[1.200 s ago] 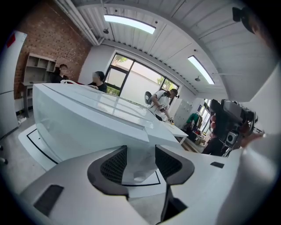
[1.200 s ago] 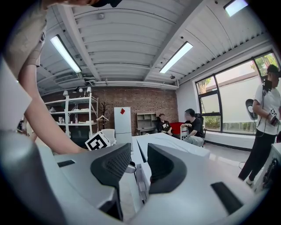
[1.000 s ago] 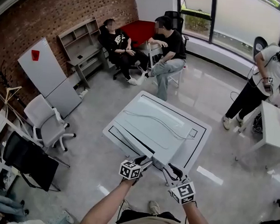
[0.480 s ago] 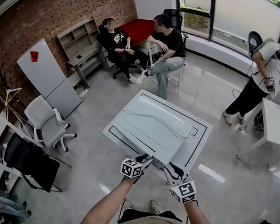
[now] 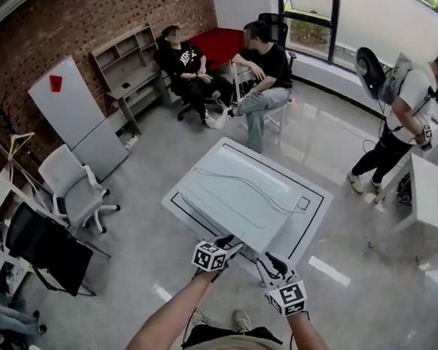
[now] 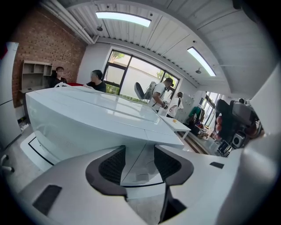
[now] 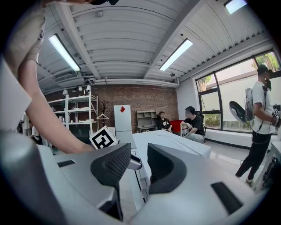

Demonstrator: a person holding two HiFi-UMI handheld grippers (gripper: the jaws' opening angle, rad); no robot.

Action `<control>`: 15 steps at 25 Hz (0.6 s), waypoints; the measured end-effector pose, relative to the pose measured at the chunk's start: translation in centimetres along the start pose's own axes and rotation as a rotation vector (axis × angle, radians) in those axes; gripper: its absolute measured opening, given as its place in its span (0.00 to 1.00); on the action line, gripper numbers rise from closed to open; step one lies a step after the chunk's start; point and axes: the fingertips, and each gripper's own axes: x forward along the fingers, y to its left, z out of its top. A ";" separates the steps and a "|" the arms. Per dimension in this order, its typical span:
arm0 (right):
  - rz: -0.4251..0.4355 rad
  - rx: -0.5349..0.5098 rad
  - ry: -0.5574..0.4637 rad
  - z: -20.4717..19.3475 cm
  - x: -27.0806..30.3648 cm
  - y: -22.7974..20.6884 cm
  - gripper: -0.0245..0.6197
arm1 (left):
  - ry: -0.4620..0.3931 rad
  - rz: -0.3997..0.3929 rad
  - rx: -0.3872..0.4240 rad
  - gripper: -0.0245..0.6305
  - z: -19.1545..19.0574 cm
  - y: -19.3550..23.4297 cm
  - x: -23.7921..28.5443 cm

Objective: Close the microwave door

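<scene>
The white microwave stands on a low white table, seen from above in the head view, with a cable lying across its top. Its near front edge faces me, and the door itself does not show clearly. My left gripper reaches that near edge. In the left gripper view its jaws straddle a white corner of the microwave; they have just been opening and the pads do not visibly press on it. My right gripper hovers beside it to the right, its jaws apart with nothing held.
Two people sit on chairs beyond the table. Another person with a backpack stands at the right, next to a second white table. Against the brick wall on the left are a white office chair, a black chair and shelves.
My left gripper has crept a little forward onto the microwave's near edge. The right gripper has kept still. The standing person at the right has straightened up and stepped left.
</scene>
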 end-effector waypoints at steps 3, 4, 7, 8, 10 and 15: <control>0.003 -0.008 -0.002 0.3 -0.1 0.3 0.23 | -0.017 0.008 0.014 0.33 0.2 -0.1 -0.7; 0.003 -0.012 -0.004 0.5 -0.2 0.3 0.23 | -0.025 0.010 0.020 0.33 0.3 -0.2 -1.1; 0.004 -0.020 -0.006 0.8 -0.4 0.4 0.23 | -0.056 0.016 0.043 0.33 1.0 -0.7 -2.6; 0.005 -0.022 -0.007 0.9 -0.4 0.5 0.23 | -0.069 0.020 0.049 0.33 1.3 -0.9 -3.3; 0.013 -0.024 -0.011 1.2 -0.4 0.8 0.23 | -0.104 0.031 0.055 0.33 1.8 -1.3 -4.7; 0.041 -0.041 -0.021 2.0 -0.2 2.0 0.23 | -0.223 0.054 0.038 0.33 3.6 -2.2 -9.3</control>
